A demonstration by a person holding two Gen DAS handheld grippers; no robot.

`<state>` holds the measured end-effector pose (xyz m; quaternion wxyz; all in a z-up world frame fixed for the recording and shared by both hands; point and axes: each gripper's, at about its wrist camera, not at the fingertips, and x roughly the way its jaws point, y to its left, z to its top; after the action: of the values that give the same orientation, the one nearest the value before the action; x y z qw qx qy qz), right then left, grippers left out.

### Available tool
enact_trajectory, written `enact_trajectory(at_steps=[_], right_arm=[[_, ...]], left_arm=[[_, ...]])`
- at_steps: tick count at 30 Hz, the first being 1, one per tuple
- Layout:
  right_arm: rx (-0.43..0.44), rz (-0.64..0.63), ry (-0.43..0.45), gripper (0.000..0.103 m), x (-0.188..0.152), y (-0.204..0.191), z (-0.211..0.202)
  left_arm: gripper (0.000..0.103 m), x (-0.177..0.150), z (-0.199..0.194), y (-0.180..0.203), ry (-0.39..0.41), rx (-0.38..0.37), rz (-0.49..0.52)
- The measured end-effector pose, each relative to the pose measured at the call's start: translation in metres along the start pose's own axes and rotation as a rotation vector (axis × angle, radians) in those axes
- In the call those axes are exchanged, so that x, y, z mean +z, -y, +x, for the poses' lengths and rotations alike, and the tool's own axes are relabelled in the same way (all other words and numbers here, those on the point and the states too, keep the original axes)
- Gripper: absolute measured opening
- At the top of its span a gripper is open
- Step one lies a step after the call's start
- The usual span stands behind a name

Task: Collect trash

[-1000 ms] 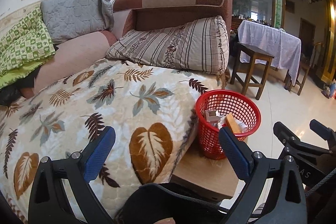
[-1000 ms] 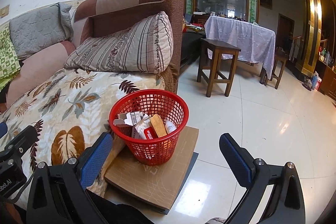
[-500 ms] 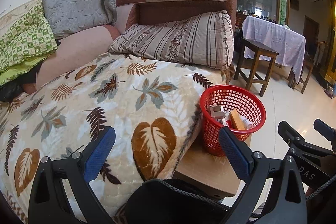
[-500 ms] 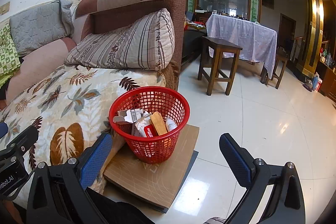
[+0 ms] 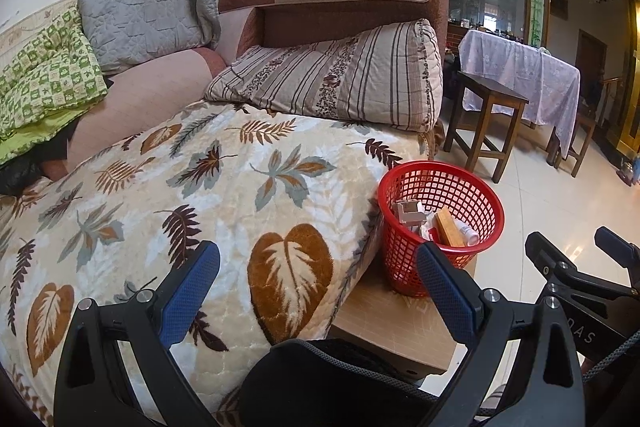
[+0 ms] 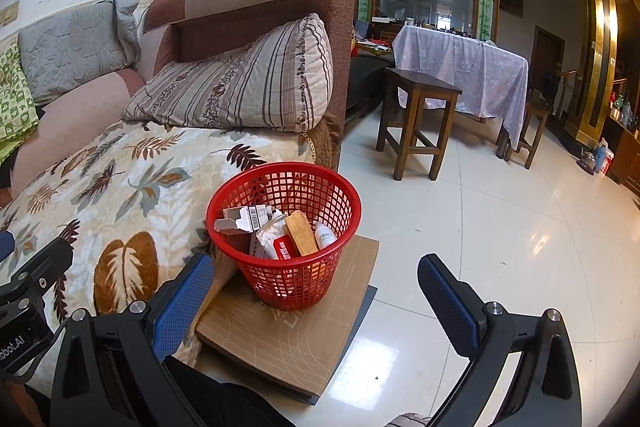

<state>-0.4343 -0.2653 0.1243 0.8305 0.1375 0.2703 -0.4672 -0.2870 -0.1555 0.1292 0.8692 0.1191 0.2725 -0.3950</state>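
Two wrist cameras look across a living room with a sofa and a tiled floor. One red mesh basket [image 6: 285, 227] stands on a brown board [image 6: 288, 327] on the floor, just beside the sofa edge.

The right wrist view looks down into the basket and shows its trash clearly: a grey and white carton with a barcode [image 6: 244, 219], a crumpled white wrapper [image 6: 267, 237], a red packet [image 6: 285, 249], a flat wooden-coloured box [image 6: 302, 238] and a small white bottle [image 6: 325, 238]. That makes five pieces that can be told apart. This view also shows one dark wooden stool [image 6: 418, 123] and a table under a lilac cloth [image 6: 464, 71] further back.

The left wrist view shows the basket [image 5: 440, 223] from the side, so only the tops of the trash show. It gives more of the sofa: one leaf-patterned blanket [image 5: 208, 195], one striped pillow [image 5: 336, 79], one grey quilted cushion [image 5: 144, 19] and one green checked cover [image 5: 44, 75].

The left tongs [image 5: 318, 283] hover over the blanket edge, spread wide and empty. The right tongs [image 6: 316, 291] are also spread wide and empty, in front of the basket.
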Motion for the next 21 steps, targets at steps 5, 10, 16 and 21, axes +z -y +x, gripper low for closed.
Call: enact_trajectory(at_steps=[5, 10, 16, 21], right_arm=[[0.001, 0.0, 0.0, 0.103, 0.0007, 0.0001, 0.0003], [0.001, -0.002, 0.0, 0.103, 0.0011, 0.0003, 0.0006], [0.001, -0.002, -0.001, 0.103, 0.0012, 0.0002, 0.0005], [0.003, -0.005, -0.005, 0.103, -0.0016, 0.0014, 0.0022]], left_arm=[[0.098, 0.0004, -0.0002, 0.0008, -0.001, 0.0, 0.0], [0.098, 0.0005, -0.0002, 0.0009, -0.001, 0.001, 0.0], [0.098, 0.0009, -0.001, 0.0009, 0.001, -0.002, 0.0], [0.098, 0.0, -0.0013, 0.0019, -0.001, -0.009, 0.0]])
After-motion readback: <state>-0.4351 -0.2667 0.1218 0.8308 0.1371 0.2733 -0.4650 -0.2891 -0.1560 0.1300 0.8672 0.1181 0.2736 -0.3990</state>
